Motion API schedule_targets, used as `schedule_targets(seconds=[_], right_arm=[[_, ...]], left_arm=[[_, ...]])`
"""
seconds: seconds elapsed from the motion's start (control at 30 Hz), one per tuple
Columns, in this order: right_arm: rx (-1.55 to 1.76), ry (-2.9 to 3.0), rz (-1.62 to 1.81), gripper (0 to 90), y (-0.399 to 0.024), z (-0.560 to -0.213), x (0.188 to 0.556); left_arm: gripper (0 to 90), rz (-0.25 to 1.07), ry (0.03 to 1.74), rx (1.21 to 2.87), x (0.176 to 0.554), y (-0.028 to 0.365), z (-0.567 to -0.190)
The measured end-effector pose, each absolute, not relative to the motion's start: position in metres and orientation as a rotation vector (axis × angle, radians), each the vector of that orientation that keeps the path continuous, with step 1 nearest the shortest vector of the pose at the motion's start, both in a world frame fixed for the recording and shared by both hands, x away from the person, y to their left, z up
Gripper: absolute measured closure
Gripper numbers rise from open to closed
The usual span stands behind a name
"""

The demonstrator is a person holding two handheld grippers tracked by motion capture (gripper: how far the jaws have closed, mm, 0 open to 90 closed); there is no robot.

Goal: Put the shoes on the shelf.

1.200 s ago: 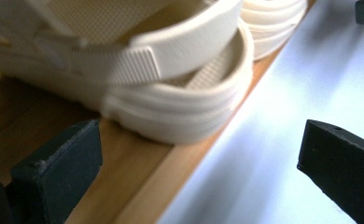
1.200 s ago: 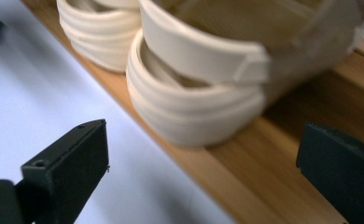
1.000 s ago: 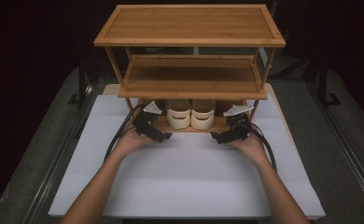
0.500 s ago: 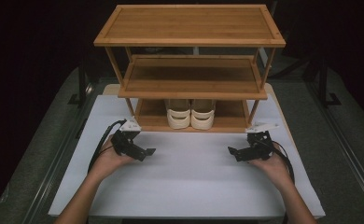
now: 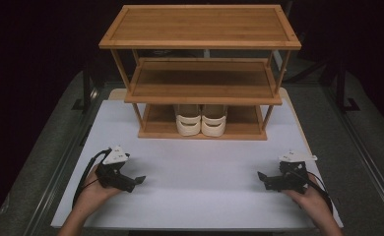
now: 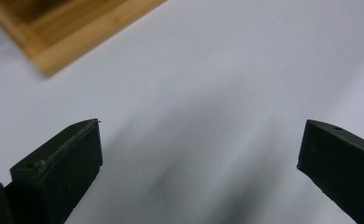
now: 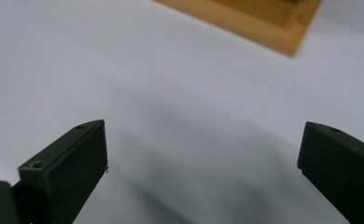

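Shoes (image 5: 201, 119), a cream pair, sit side by side on the bottom shelf of the rack (image 5: 200, 42), near its middle, heels toward the person. They look squarely placed, both upright and touching, so the putting-away seems done as far as the pictures show. The two shelves above them are bare wood.

Both tools are well apart from the rack, out on the white mat (image 5: 200, 172) in front of it. The left gripper (image 5: 140, 180) lies low in front of the rack's left corner, jaws spread wide and holding nothing; in the left gripper view a corner of the rack's base (image 6: 63, 32) shows beyond them. The right gripper (image 5: 260, 175), in front of the right corner, is likewise released and empty. I judge nothing is left but resting the hands.
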State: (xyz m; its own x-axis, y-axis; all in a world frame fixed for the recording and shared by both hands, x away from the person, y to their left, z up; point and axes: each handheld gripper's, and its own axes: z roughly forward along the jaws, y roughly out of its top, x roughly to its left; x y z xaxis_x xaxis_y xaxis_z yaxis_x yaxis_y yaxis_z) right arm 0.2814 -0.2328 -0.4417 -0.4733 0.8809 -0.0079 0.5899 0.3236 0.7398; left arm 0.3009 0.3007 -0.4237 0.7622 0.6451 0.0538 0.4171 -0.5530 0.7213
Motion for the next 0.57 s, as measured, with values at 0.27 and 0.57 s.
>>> schedule_targets(seconds=[0.27, 0.57], right_arm=[[1.326, 2.213, 0.873, 1.5, -0.243, -0.455, 0.266], [1.372, 2.228, 0.909, 1.5, -0.248, -0.458, 0.268]], left_arm=[[0.0, 0.445, 0.831, 2.251, 0.289, 0.321, -0.440], [0.0, 0.384, 0.842, 2.263, 0.292, 0.325, -0.450]])
